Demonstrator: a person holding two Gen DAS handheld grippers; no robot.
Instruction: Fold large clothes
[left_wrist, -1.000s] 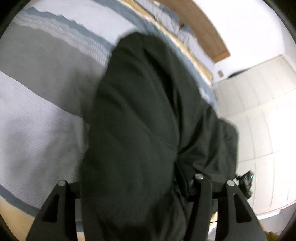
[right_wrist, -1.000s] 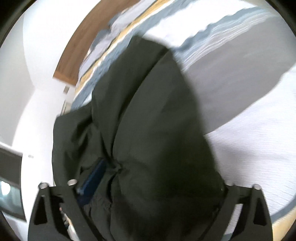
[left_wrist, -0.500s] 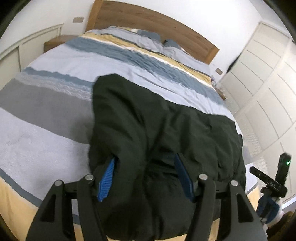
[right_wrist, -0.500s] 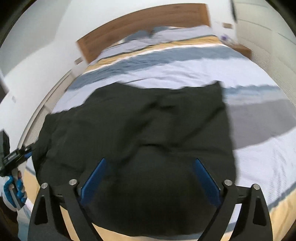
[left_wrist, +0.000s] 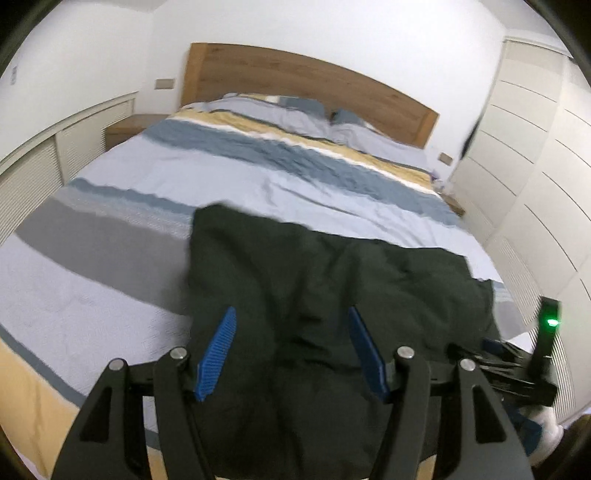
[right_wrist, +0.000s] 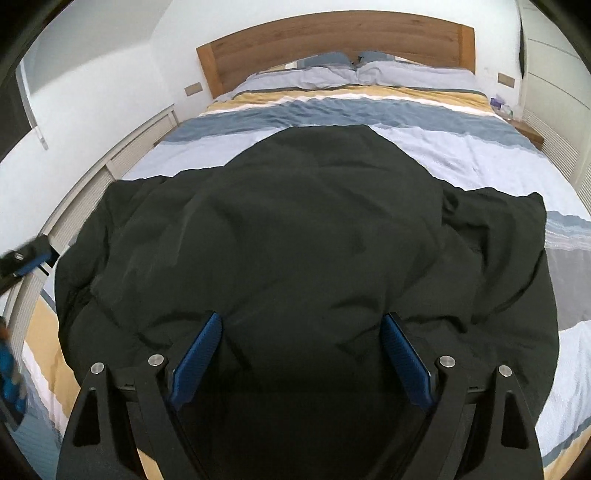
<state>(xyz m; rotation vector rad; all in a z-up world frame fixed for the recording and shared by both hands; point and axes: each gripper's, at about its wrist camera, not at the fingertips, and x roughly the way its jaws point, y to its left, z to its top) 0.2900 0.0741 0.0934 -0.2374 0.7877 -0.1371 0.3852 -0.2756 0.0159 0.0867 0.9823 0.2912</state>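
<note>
Black garment (right_wrist: 314, 236), one, under two open hand-held grippers (left_wrist: 291, 325) (right_wrist: 303, 332).

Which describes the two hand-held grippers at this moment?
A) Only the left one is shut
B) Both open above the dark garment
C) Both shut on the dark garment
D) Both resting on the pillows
B: the left hand-held gripper and right hand-held gripper show blue pads spread wide, with the dark garment lying loose on the bed.
</note>
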